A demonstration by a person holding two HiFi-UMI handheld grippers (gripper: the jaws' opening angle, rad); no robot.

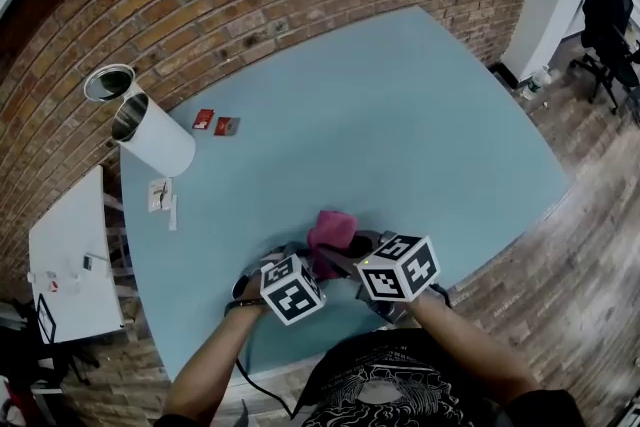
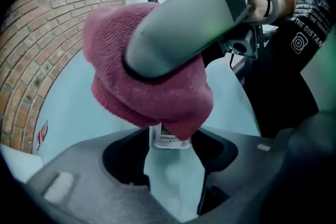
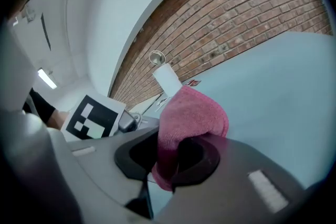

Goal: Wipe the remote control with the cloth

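The wiping seems to be in progress, not at its start and not clearly at its end. The left claw [image 2: 170, 157] points steeply down at the tabletop [image 1: 420, 135]. Its jaws stand wide apart with the near end of the white remote control [image 2: 169, 138] between them, and the pads seem not to press on it. The remote lies close to the person's edge of the tabletop, and only this end with a printed label is visible. The rest is under the pink cloth [image 2: 142, 97]. The right claw [image 3: 178, 155] is clamped on a fold of this cloth and keeps it bunched on top of the remote. I cannot tell how much of the surface is already wiped. I judge that at least the bare end between the left jaws is left to do.

At the far left stands a white side table [image 1: 70, 255]. On the tabletop, well apart from the work, there are a white cylindrical container [image 1: 160, 143], two small red packets [image 1: 203, 119] and a small white item [image 1: 160, 195]. An office chair [image 1: 612, 25] is far right. Nothing of these stands in the way; only the two claws crowd each other.
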